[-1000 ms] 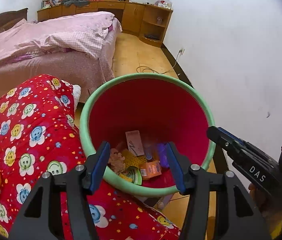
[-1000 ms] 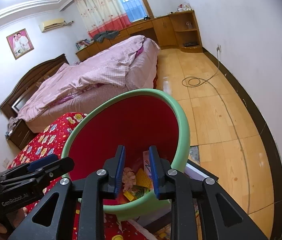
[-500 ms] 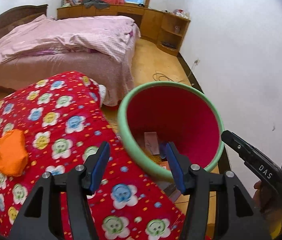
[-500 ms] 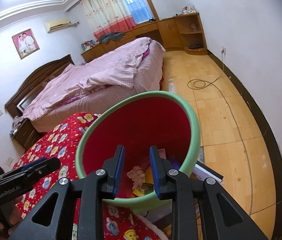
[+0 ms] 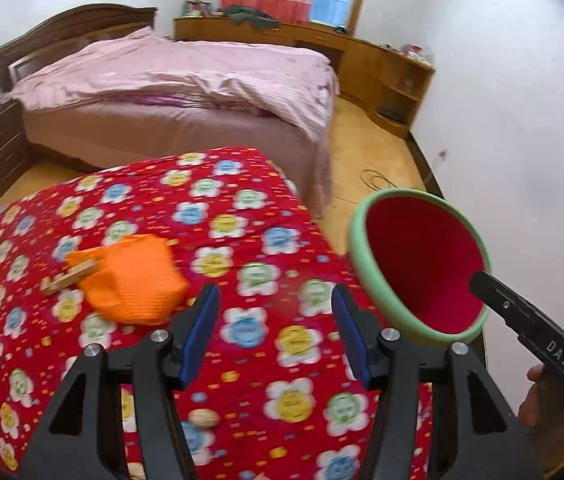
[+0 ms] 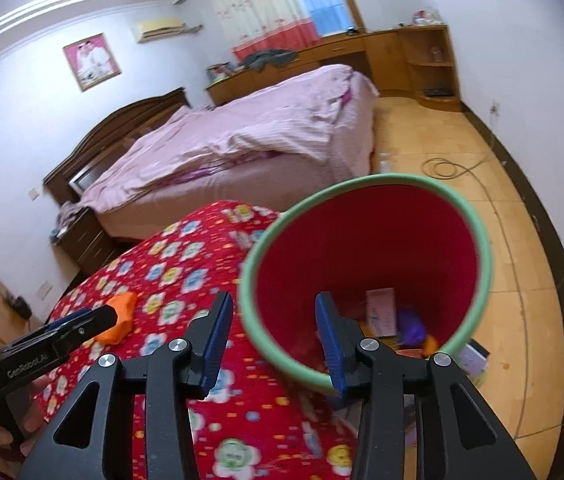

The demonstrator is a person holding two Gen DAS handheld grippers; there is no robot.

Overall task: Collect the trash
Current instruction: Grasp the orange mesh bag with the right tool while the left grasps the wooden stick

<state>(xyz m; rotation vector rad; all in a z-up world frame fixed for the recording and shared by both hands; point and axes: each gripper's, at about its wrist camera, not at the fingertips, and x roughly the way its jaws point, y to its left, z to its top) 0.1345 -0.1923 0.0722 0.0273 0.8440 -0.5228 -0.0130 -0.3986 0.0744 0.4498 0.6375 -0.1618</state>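
A red bin with a green rim (image 5: 422, 268) (image 6: 366, 248) stands off the right edge of the red flowered cloth (image 5: 241, 240) and holds several scraps of trash (image 6: 386, 316). On the cloth lie a crumpled orange wrapper (image 5: 133, 280) (image 6: 119, 316), a small wooden piece (image 5: 67, 278) beside it, and a small round beige scrap (image 5: 205, 418) near the front. My left gripper (image 5: 275, 334) hangs open over the cloth, right of the wrapper, with nothing between its fingers. My right gripper (image 6: 271, 338) hovers at the bin's near rim; its jaws are opening and hold nothing.
A bed with pink covers (image 5: 185, 88) stands beyond the cloth, with a wooden desk and shelves (image 5: 382, 64) along the far wall. A cable (image 6: 446, 168) lies coiled on the wooden floor. A white wall (image 5: 522, 120) runs along the right behind the bin.
Both grippers drew back from the bin and swung left over the flowered cloth, bringing the orange wrapper closer to the left gripper. The right gripper's jaws went from nearly shut to apart.
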